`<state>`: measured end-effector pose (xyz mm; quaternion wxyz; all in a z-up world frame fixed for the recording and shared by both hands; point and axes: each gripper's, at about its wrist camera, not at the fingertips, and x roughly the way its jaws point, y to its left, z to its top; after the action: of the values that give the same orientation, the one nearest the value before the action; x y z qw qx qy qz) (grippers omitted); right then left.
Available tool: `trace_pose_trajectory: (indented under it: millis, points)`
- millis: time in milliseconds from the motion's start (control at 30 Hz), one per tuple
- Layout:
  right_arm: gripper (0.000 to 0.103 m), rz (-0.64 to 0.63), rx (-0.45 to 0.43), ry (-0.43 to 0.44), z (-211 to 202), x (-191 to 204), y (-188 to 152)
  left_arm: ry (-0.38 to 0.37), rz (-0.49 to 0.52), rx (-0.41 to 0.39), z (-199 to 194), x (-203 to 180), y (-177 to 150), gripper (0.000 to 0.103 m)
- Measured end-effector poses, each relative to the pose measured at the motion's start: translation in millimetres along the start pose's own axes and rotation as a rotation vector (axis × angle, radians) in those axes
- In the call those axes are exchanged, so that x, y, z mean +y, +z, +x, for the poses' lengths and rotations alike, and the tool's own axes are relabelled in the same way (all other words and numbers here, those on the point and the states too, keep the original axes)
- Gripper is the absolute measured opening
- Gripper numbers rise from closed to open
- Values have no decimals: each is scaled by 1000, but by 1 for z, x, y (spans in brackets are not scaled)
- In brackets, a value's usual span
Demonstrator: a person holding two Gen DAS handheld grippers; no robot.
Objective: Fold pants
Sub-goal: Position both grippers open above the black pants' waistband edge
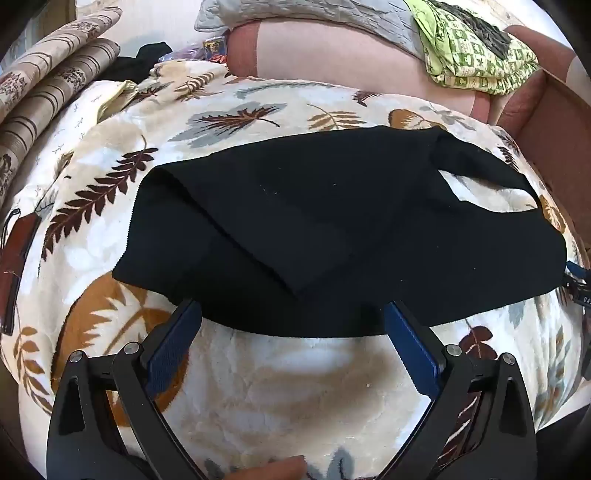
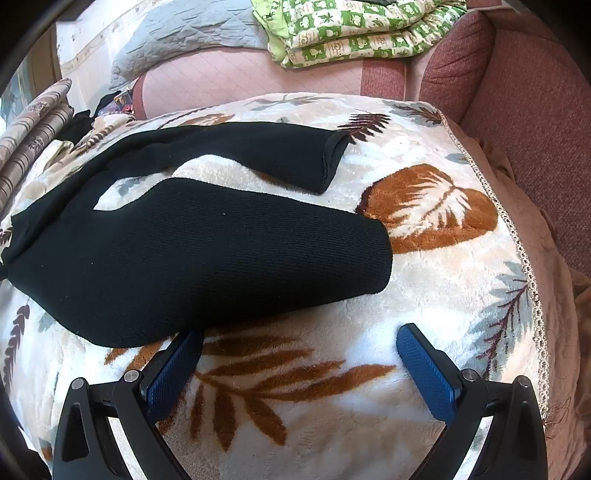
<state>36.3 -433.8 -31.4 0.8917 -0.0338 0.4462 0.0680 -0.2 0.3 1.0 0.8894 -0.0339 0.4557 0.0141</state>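
Observation:
Black pants [image 1: 314, 229] lie flat on a leaf-patterned blanket [image 1: 295, 387]. The left wrist view shows the waist end, with one flap folded over. My left gripper [image 1: 293, 314] is open and empty, its blue fingertips at the near edge of the pants. The right wrist view shows the two legs [image 2: 207, 251] spread apart, the nearer one thick, the farther one [image 2: 295, 155] ending in a cuff. My right gripper [image 2: 299, 339] is open and empty; its left fingertip touches the near leg's edge, its right one is over bare blanket.
Folded green patterned bedding [image 2: 351, 29] and a grey quilt [image 2: 177, 40] lie at the back on a pink sofa [image 2: 517, 92]. Rolled striped fabric [image 1: 48, 96] lies at the left. The blanket's trimmed edge [image 2: 517, 236] drops off at the right.

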Motion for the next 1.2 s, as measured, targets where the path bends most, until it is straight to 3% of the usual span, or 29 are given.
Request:
trace_pose_trajectory:
  millis: [600, 700, 867, 1100, 1200]
  points:
    - [103, 23, 31, -18, -4, 4, 2, -34, 21, 0, 5, -7, -4, 99]
    - [103, 53, 54, 2, -9, 7, -1, -42, 17, -18, 4, -8, -3, 99]
    - [103, 63, 94, -60, -12, 18, -7, -49, 25, -79, -1, -10, -3, 103]
    - [99, 118, 145, 7, -25, 16, -3, -123, -16, -120, -10, -4, 1, 102]
    - [96, 120, 91, 49, -44, 29, 7, -158, 4, -82, -7, -9, 1, 102]
